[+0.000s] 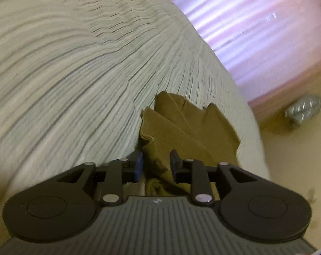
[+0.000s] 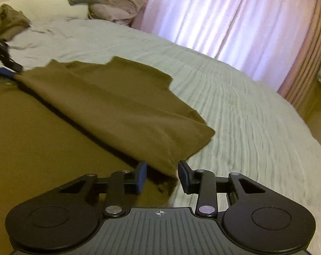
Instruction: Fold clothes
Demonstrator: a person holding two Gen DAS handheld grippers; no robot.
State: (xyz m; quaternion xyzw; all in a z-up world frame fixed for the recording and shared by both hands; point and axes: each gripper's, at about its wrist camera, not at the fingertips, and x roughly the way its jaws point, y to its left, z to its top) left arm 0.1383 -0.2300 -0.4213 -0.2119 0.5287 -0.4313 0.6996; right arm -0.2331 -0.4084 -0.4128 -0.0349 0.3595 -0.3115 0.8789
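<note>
The right gripper (image 2: 162,175) has its jaws partly open with the near corner of the olive-brown garment (image 2: 109,106) between them, and the pads do not seem to press on the cloth; the left gripper (image 1: 156,165) is also partly open, with a bunched edge of the same garment between its fingers, and I cannot tell for sure if one pad touches it. I judge that the step in hand is to take two edges of the garment for a fold. To do it well, each claw should close on one layer edge only, not on the bedcover (image 2: 245,116) under it, and both hands should then lift together so the cloth stays tight and does not twist. The garment lies on the bed, spread at the near side, with one flap already turned over in a diagonal line and with a jagged far edge. Its cloth looks soft and matte, with few wrinkles. Further back another olive piece (image 2: 7,20) lies crumpled, near pillows (image 2: 116,8), and behind everything hang pink curtains (image 2: 224,21).
</note>
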